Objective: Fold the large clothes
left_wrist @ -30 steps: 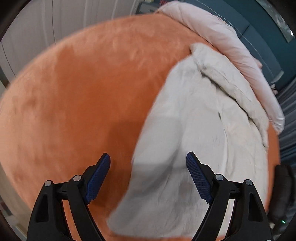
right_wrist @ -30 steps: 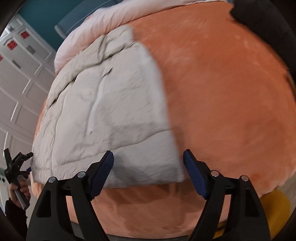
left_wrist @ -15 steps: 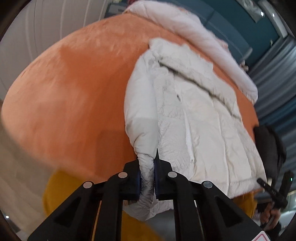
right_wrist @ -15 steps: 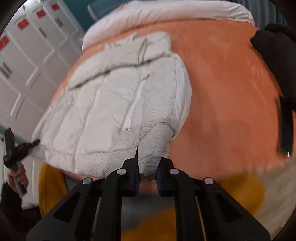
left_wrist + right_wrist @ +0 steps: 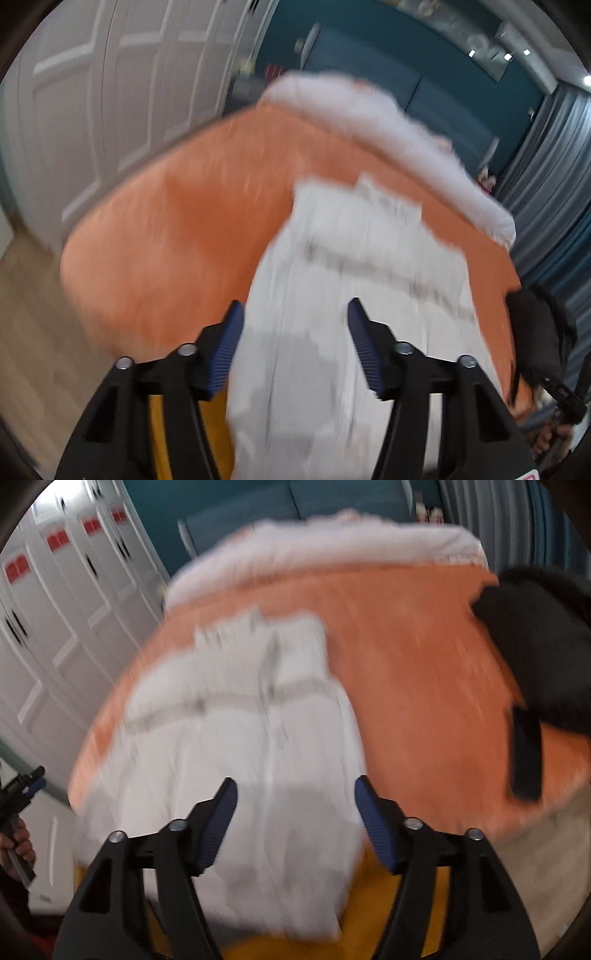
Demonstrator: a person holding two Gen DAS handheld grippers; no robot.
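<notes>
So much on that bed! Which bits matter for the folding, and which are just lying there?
For the job:
- white puffy quilted jacket
- left gripper, jaws opening, nothing pinched
- right gripper, jaws opening, nothing pinched

Just lying about:
- orange plush bedspread
- white rolled duvet
- black garment

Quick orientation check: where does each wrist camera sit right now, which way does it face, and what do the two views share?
Left wrist: on the left tool, facing down over the white jacket on the orange bed; its fingers show apart, jaws opening, and the right hand shows at the edge.
Right wrist: on the right tool, facing the same jacket; jaws opening, and the left hand shows at the edge.
Shared: jacket, bed, white bedding, black item.
</notes>
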